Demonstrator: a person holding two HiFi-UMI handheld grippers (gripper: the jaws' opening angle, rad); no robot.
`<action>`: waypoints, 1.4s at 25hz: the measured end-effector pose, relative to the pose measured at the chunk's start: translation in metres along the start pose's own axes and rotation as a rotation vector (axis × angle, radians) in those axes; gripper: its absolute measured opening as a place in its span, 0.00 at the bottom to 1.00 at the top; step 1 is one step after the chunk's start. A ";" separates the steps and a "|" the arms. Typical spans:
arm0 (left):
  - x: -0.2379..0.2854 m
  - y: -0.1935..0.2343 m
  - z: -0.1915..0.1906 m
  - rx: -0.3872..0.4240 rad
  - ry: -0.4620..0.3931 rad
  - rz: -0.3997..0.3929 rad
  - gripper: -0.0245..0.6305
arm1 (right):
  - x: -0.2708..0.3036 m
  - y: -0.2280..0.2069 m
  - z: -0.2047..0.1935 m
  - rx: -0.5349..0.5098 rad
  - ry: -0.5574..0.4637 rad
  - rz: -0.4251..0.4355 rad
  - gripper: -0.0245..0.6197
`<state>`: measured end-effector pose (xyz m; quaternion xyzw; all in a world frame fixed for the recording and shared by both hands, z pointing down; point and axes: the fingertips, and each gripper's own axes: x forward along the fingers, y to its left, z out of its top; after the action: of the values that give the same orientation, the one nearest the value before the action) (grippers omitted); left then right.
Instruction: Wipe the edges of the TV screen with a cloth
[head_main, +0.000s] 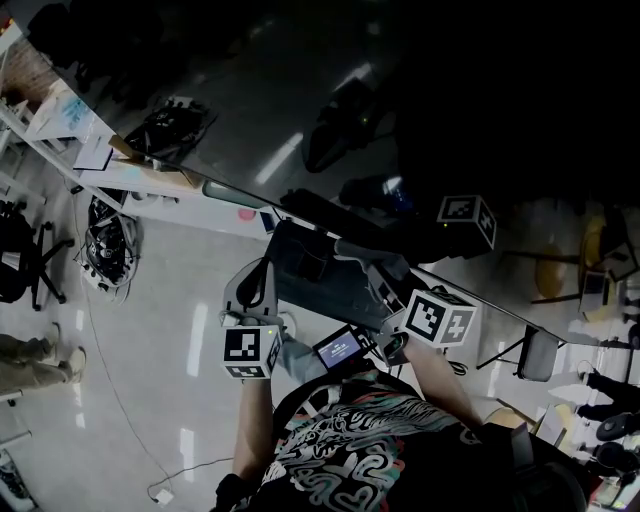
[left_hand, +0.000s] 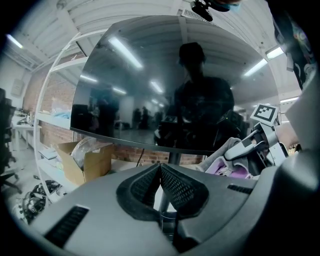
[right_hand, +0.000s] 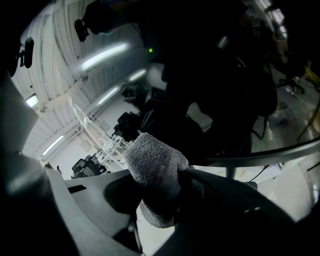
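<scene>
The TV screen (head_main: 330, 110) is a big dark glossy panel; its lower edge (head_main: 240, 195) runs diagonally across the head view. It fills the left gripper view as well, with the TV screen (left_hand: 175, 85) mirroring a person and ceiling lights. My right gripper (right_hand: 160, 185) is shut on a fluffy grey cloth (right_hand: 155, 167), held close to the screen just above its lower edge (right_hand: 270, 155). From the left gripper view the cloth (left_hand: 227, 157) and right gripper (left_hand: 252, 145) show at the right. My left gripper (left_hand: 160, 172) is shut with nothing in it, below the screen.
A cardboard box (left_hand: 82, 160) sits on a white shelf under the TV, beside the TV's stand pole (left_hand: 172, 159). Cables (head_main: 105, 250) lie heaped on the floor at left, near an office chair (head_main: 20, 260) and a person's legs (head_main: 30, 355).
</scene>
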<state>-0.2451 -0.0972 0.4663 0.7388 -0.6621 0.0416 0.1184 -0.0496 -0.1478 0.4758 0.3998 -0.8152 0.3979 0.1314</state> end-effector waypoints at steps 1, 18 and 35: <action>0.001 0.003 0.000 0.001 0.000 -0.001 0.07 | 0.003 0.002 0.000 0.000 0.000 0.000 0.32; 0.004 0.060 0.007 -0.008 0.006 0.017 0.07 | 0.043 0.035 0.001 0.041 0.018 0.007 0.32; 0.030 0.093 0.017 0.011 0.011 -0.008 0.07 | 0.079 0.058 0.001 0.080 0.042 0.030 0.32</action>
<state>-0.3345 -0.1392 0.4676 0.7419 -0.6582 0.0488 0.1183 -0.1446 -0.1710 0.4857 0.3840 -0.8016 0.4406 0.1262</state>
